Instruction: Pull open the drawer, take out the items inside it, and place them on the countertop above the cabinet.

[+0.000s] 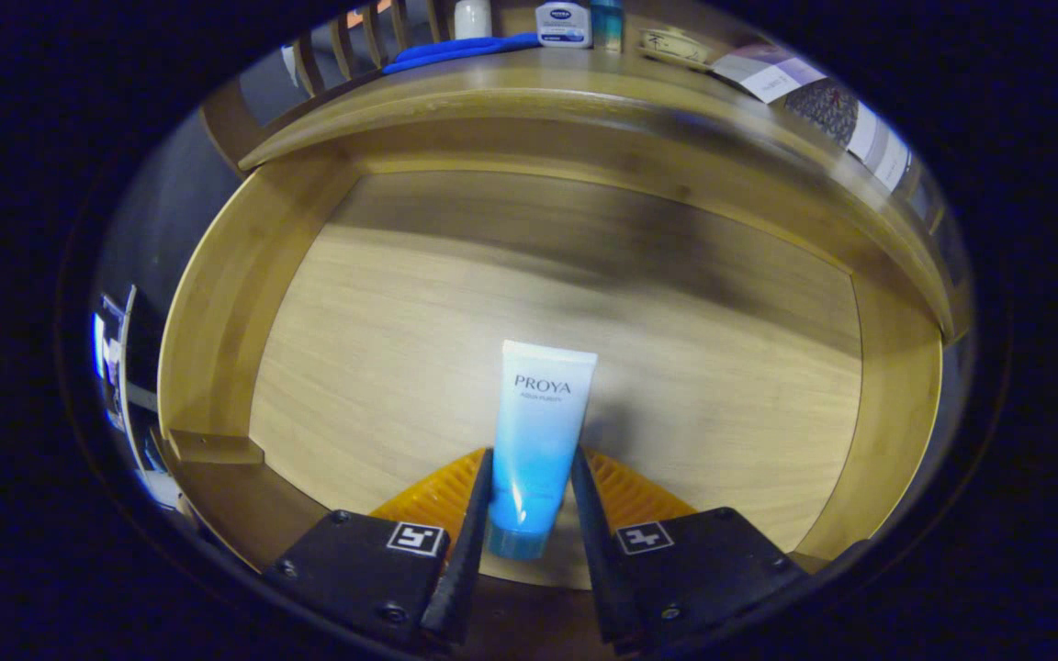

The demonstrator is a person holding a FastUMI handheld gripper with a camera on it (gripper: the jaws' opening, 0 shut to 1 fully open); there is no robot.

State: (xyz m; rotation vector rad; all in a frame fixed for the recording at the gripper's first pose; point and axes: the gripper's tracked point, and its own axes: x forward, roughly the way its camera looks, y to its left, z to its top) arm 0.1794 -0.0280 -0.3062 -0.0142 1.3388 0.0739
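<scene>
Both fingers of the gripper (532, 477) are closed against the sides of one blue-and-white tube (538, 441), cap end toward the camera, one finger on each flank. One open wooden drawer (217, 275) surrounds it; the tube sits over the drawer's front edge, midway across. Beyond, the countertop (529, 78) carries one blue cloth (455, 50) and three small containers (563, 23).

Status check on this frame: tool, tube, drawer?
Tool shut on blue tube, cap end between the fingers. Drawer open, nothing else on its floor. Countertop beyond already holds bottles.
</scene>
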